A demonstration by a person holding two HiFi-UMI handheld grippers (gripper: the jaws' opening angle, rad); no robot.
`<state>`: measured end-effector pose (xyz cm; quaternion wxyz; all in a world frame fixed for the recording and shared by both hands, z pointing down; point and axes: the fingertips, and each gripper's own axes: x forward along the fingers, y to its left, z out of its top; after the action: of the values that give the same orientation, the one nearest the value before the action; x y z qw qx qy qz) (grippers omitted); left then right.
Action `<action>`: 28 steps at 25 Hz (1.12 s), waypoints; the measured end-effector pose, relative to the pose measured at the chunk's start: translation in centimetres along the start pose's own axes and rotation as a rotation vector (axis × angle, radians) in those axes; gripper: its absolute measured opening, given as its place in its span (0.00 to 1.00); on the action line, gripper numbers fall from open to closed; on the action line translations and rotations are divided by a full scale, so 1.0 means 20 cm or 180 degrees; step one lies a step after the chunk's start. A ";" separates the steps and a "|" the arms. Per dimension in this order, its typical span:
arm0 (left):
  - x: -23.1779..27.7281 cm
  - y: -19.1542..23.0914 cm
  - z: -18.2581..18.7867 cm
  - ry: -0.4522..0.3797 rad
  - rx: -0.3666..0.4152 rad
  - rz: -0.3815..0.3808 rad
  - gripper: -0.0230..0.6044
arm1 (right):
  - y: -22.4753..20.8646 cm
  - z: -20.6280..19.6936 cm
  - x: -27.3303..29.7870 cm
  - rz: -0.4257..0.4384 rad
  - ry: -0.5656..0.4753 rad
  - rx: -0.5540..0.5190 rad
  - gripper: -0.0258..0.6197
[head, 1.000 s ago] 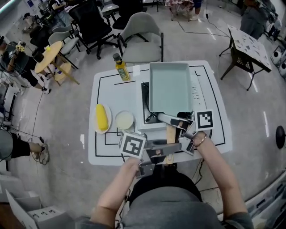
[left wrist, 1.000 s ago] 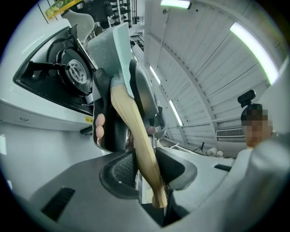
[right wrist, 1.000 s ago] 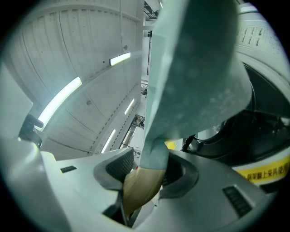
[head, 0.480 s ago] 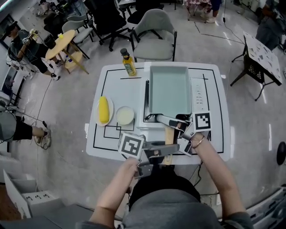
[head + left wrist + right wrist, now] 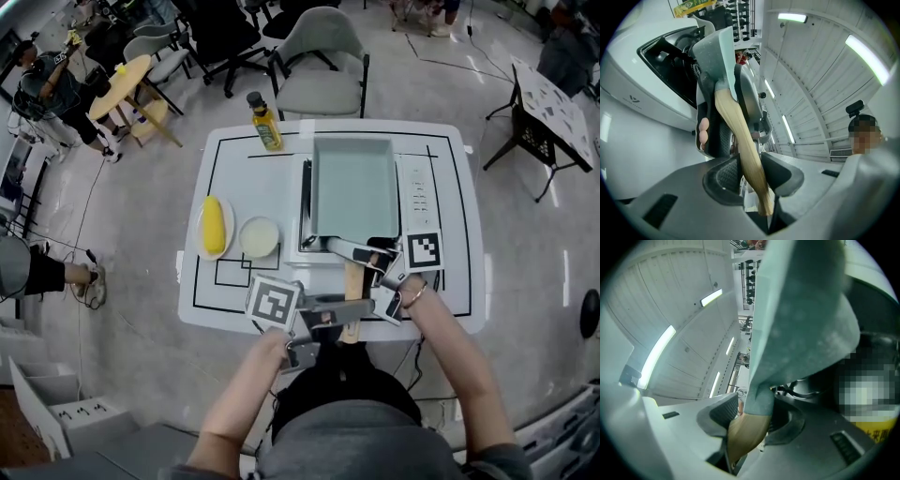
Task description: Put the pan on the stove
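A pale green rectangular pan (image 5: 354, 192) sat on the white stove (image 5: 418, 192) on a table (image 5: 246, 183), its wooden handle (image 5: 352, 281) pointing toward the person. The left gripper (image 5: 330, 315) was clamped on the handle's end, and the right gripper (image 5: 354, 255) was clamped on its base beside the pan. A small logo (image 5: 632, 98) on the stove and the label (image 5: 267, 133) on the oil bottle (image 5: 263, 122) were too small to read.

Grey top (image 5: 366, 441), wrist bangle (image 5: 419, 292); grey left gripper (image 5: 351, 314) and right gripper (image 5: 356, 262) bear black-and-white marker cubes (image 5: 274, 305).
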<state>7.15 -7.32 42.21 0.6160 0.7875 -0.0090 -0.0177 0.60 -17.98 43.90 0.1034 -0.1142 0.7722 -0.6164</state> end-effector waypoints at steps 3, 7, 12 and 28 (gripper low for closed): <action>-0.01 0.02 0.01 0.0013 -0.0062 0.0035 0.22 | -0.02 0.01 0.01 -0.0018 -0.0019 0.0064 0.29; -0.02 0.01 0.01 0.0012 -0.0129 0.0003 0.22 | -0.03 0.00 0.01 -0.0053 -0.0028 0.0129 0.29; -0.02 0.00 0.02 -0.0011 -0.0216 -0.0068 0.22 | -0.05 0.01 0.02 -0.0150 0.0012 0.0142 0.29; 0.00 -0.05 0.06 -0.0124 -0.0485 -0.0309 0.22 | -0.07 0.03 0.00 -0.0227 0.0007 0.0447 0.29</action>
<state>7.18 -8.31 40.95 0.6723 0.7373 0.0186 -0.0635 0.94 -18.90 45.12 0.0883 -0.1334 0.7227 -0.6724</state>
